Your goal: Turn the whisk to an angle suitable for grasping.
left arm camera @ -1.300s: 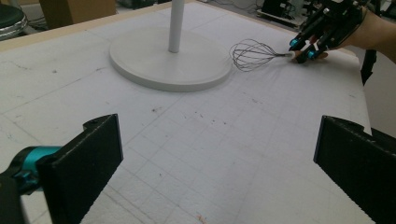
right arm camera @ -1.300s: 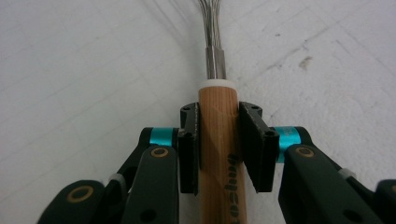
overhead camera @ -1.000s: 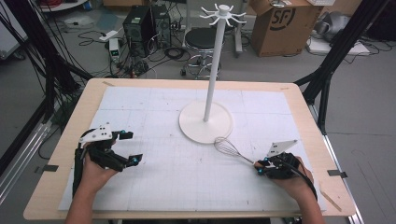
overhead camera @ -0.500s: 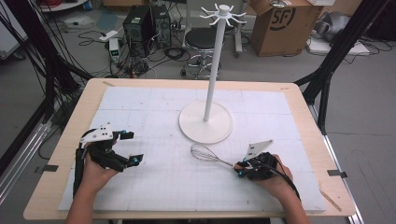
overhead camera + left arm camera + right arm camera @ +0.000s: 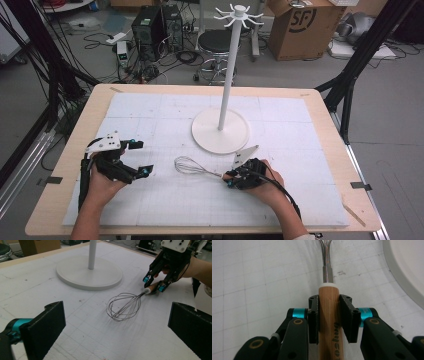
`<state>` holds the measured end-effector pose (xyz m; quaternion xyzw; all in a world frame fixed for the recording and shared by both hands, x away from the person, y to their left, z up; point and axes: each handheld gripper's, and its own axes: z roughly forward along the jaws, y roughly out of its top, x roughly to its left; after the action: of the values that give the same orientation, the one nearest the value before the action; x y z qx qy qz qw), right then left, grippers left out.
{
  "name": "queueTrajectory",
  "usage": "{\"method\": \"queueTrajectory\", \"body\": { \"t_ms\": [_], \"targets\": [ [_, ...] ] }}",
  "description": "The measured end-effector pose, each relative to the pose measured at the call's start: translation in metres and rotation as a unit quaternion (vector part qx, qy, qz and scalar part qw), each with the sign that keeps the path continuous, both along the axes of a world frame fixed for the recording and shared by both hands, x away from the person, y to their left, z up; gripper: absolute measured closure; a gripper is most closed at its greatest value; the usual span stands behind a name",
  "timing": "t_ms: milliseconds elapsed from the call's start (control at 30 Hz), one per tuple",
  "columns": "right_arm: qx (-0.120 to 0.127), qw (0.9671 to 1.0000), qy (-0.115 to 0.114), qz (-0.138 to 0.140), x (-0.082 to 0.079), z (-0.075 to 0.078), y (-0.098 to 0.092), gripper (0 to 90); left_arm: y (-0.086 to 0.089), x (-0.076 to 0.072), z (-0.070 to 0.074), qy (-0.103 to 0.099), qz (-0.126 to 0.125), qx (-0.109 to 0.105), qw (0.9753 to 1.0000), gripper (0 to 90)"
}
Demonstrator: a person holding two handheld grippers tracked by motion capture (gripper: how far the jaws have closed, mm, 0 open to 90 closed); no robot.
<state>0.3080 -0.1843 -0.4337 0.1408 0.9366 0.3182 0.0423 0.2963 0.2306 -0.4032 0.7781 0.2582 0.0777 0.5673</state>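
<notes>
The right gripper [image 5: 231, 179] has dragged the whisk [image 5: 192, 167] leftward across the table since a second ago, away from the table's right edge and toward the middle, while the left gripper [image 5: 141, 157] has stayed where it was. The right one is clamped on the whisk's wooden handle [image 5: 330, 315], its two black jaws pressed flat against either side just below the white collar. The whisk lies low on the mat, its wire balloon [image 5: 123, 306] pointing toward the left gripper, just in front of the round base [image 5: 220, 130] of the white hanger stand [image 5: 229, 65]. The left gripper rests spread wide with nothing between its jaws, aimed at the wires.

By my reading the pick-up is done and the rest is still ahead: the whisk looks bound for one of the hooks [image 5: 239, 14] at the top of the pole, and none carries anything yet.

The table is pale wood under a white gridded mat [image 5: 150, 115], scuffed in places. Beyond it the floor holds a stool [image 5: 217, 42], a cardboard box [image 5: 300, 27], a computer tower [image 5: 147, 25] and loose cables.
</notes>
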Motion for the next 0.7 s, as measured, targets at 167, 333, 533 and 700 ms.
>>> {"method": "queueTrajectory", "body": {
  "t_ms": [167,333,533,700],
  "targets": [
    [0.023,0.9996,0.005,-0.014,-0.002,0.004,-0.009,60.9,0.0,0.0,0.0,0.0,-0.001,-0.002,1.0,1.8],
    [0.023,0.9992,0.012,-0.032,-0.01,0.005,-0.031,54.8,0.0,0.0,0.0,0.001,-0.001,-0.004,1.0,1.8],
    [0.009,0.9991,0.014,-0.039,-0.018,-0.001,-0.046,64.0,0.0,0.0,0.0,0.003,0.002,-0.005,1.0,1.8],
    [-0.004,0.9997,0.0,-0.025,-0.019,0.0,-0.042,70.0,0.001,0.0,0.001,0.0,0.001,-0.006,1.0,1.8]
  ]
}}
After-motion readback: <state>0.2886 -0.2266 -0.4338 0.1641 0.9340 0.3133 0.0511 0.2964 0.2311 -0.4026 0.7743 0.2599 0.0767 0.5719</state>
